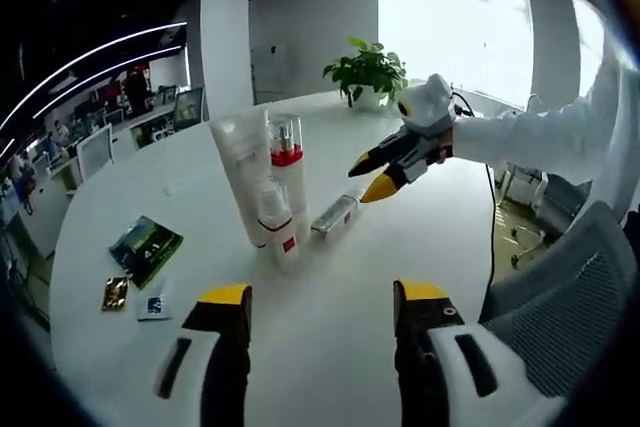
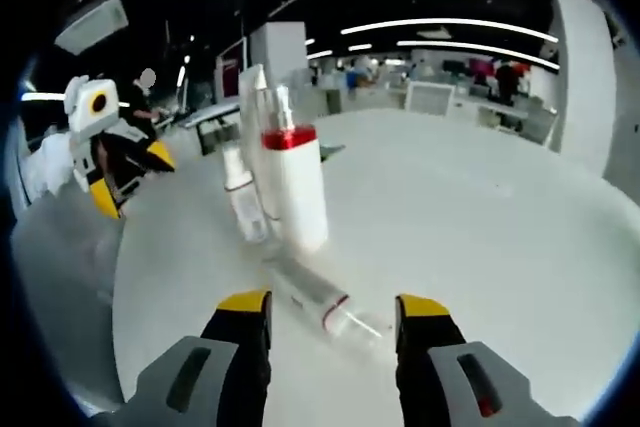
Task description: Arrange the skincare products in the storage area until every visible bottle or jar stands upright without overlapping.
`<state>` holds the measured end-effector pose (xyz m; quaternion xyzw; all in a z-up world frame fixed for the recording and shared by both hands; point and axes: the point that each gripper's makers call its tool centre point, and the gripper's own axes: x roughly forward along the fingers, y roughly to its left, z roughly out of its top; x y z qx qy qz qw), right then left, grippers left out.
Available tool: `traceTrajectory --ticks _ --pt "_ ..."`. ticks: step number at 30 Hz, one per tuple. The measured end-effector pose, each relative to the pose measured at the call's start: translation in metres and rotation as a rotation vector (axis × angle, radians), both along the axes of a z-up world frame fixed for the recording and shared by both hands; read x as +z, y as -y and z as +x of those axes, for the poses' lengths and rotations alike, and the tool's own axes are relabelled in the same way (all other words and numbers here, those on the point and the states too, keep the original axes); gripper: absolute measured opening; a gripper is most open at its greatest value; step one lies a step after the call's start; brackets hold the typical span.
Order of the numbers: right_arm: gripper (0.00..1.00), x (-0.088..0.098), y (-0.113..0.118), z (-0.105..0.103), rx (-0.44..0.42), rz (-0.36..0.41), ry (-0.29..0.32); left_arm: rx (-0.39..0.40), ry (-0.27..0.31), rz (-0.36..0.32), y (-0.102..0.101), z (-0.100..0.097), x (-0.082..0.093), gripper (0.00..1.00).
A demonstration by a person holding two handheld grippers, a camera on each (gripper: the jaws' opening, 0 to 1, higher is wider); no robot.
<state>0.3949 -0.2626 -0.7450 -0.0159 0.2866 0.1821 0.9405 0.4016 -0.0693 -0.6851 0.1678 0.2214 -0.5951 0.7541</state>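
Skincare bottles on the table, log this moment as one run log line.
upright: tube, red-banded bottle, small bottle | lying: clear bottle | right gripper open, above it | left gripper open, empty

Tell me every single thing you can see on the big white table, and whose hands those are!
Tall tube: one, white, standing upright at the back of the cluster.
Red-band bottle: one, clear and white with a red band, upright beside the tube.
Small bottle: one, white with a red label, upright in front.
Lying bottle: one, clear with a red ring, on its side beside the cluster.
Packets: three, green, gold and white, flat on the table's left.
Potted plant: one, green, far edge.
Table: one, white, round.
Chair: one, grey mesh.
Left gripper: yellow-tipped jaws apart.
Right gripper: jaws apart, flanking the lying bottle.
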Motion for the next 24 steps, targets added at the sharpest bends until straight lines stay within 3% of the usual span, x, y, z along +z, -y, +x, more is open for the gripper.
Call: traceTrajectory --ticks 10,24 --pt "0.48 -0.023 0.003 -0.006 0.053 -0.074 -0.062 -0.026 -0.033 -0.018 0.007 -0.008 -0.003 0.54" --pt "0.4 -0.036 0.006 0.008 0.072 -0.071 -0.094 -0.015 -0.043 -0.012 0.003 -0.004 -0.007 0.54"
